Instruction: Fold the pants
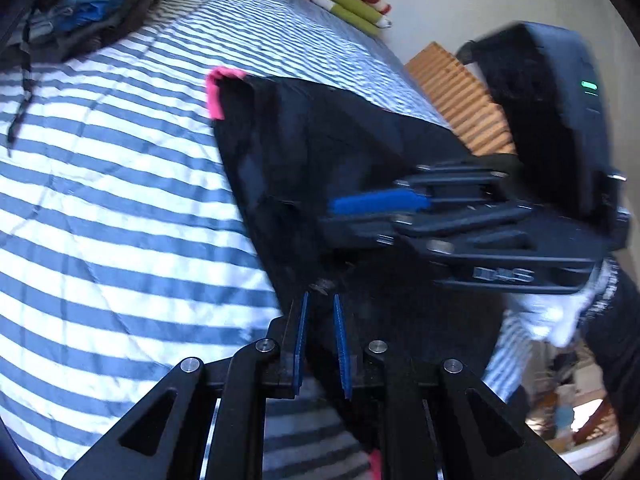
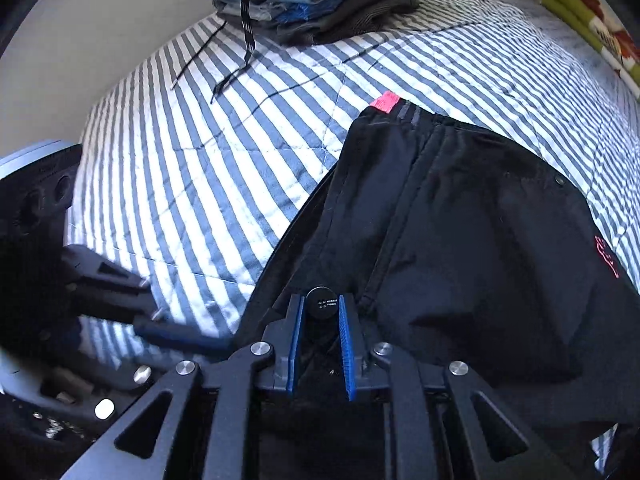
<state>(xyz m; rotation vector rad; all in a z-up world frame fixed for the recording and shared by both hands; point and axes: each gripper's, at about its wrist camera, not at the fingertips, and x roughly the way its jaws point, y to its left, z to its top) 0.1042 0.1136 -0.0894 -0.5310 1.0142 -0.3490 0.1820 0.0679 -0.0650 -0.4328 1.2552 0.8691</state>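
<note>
Black pants (image 1: pixel 320 140) with a pink tag (image 1: pixel 216 92) at the waistband lie partly lifted on a striped bedspread (image 1: pixel 120 200). My left gripper (image 1: pixel 320 296) is shut on an edge of the black fabric. My right gripper (image 1: pixel 332 208) reaches in from the right and grips the same garment a little farther up. In the right wrist view, the pants (image 2: pixel 460 220) spread to the right, pink tag (image 2: pixel 385 103) at the far edge. The right gripper (image 2: pixel 322 300) pinches fabric there, with a round black button (image 2: pixel 322 309) at its tips. The left gripper (image 2: pixel 192 340) shows at the lower left.
A stack of folded clothes (image 2: pixel 320 0) with a dangling drawstring (image 2: pixel 248 40) sits at the far end of the bedspread (image 2: pixel 200 160). A green and red patterned cloth (image 2: pixel 592 20) lies at the far right. A slatted wooden piece (image 1: pixel 460 100) stands beside the bed.
</note>
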